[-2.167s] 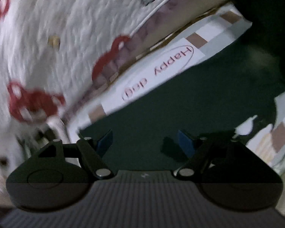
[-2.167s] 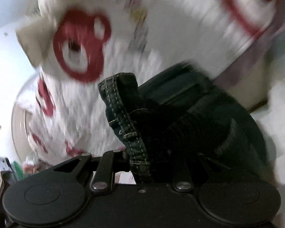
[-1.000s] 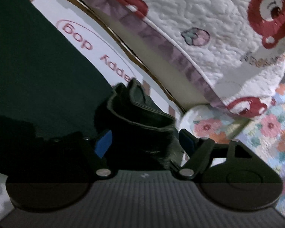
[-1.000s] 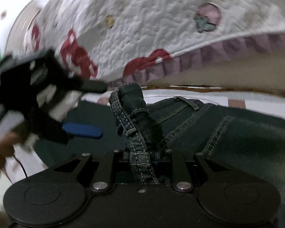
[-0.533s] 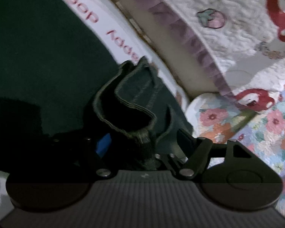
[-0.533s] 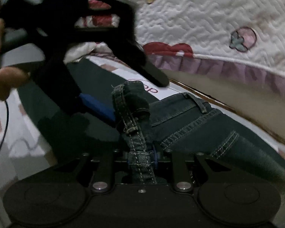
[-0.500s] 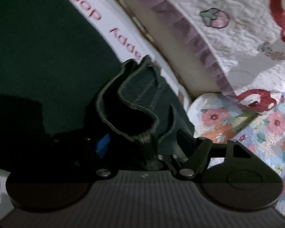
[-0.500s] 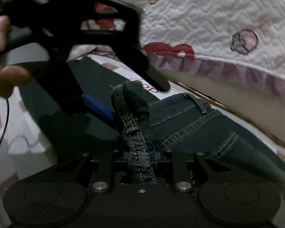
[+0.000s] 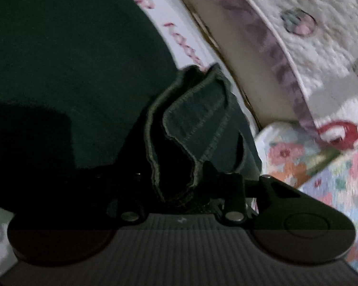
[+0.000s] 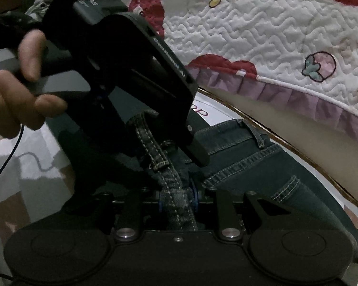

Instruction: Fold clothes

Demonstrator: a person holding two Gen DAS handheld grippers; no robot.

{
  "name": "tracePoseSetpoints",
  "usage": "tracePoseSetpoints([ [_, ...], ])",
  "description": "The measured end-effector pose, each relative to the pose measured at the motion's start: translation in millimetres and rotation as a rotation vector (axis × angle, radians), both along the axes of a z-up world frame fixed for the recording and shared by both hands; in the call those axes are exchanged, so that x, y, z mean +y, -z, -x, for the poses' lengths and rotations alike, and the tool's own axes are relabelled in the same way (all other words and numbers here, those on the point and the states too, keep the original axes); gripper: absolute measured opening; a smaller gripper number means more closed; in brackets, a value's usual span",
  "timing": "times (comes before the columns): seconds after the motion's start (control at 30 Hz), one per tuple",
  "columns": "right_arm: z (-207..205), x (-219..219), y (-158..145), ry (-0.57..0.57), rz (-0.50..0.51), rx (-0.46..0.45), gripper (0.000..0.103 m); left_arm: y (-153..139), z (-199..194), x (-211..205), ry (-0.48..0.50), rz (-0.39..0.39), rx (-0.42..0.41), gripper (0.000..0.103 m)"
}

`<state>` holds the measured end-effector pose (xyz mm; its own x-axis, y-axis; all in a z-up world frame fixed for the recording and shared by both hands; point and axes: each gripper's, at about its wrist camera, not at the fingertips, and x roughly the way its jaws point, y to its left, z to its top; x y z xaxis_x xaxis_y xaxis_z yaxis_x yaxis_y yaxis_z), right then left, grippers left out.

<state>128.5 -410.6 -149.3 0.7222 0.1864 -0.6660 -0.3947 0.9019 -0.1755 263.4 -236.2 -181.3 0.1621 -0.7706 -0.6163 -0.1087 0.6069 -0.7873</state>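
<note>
Dark blue jeans (image 10: 245, 159) lie on a dark green mat (image 9: 66, 66). My right gripper (image 10: 177, 200) is shut on the bunched waistband with its belt loop. My left gripper (image 9: 179, 190) is shut on a fold of the same jeans (image 9: 198, 124), close to the right one. In the right wrist view the left gripper body (image 10: 131, 71) and the hand holding it (image 10: 14, 90) reach in from the upper left, with the fingers down on the waistband.
The mat has a white border with red lettering (image 9: 179, 40). A white quilt with red bears and a purple frill (image 10: 274, 35) lies beyond it. A floral blanket (image 9: 322, 162) is at the right. A thin black cable (image 10: 16, 147) hangs at left.
My left gripper has closed on the fold of jeans that stood between its open jaws. It has come in closer to my right gripper, which keeps its hold.
</note>
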Motion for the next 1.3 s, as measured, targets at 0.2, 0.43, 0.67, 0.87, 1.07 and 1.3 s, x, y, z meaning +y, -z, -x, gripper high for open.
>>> tracePoseSetpoints([
  [0.2, 19.2, 7.7, 2.0, -0.027, 0.204, 0.045, 0.048, 1.6, -2.0, 5.1, -0.036, -0.089, -0.016, 0.035],
  [0.43, 26.4, 12.4, 19.4, -0.068, 0.366, 0.031, 0.056, -7.7, -0.5, -15.9, 0.021, -0.181, -0.126, 0.067],
  [0.67, 27.9, 1.5, -4.8, -0.006, 0.251, -0.037, 0.026, -55.0, -6.1, -32.0, 0.166, -0.25, -0.323, 0.008],
  [0.87, 21.8, -8.5, -47.0, 0.098, 0.003, -0.1, 0.023, -118.9, 4.6, -36.5, 0.259, -0.363, -0.601, 0.007],
  [1.07, 25.5, -14.3, -61.5, 0.124, -0.24, -0.094, 0.023, -141.6, 19.5, -7.4, 0.185, -0.293, -0.645, 0.007],
  [1.3, 9.1, 18.2, -52.7, 0.111, -0.319, -0.089, 0.023, -152.0, 30.8, 7.3, 0.199, -0.525, -0.773, 0.006],
])
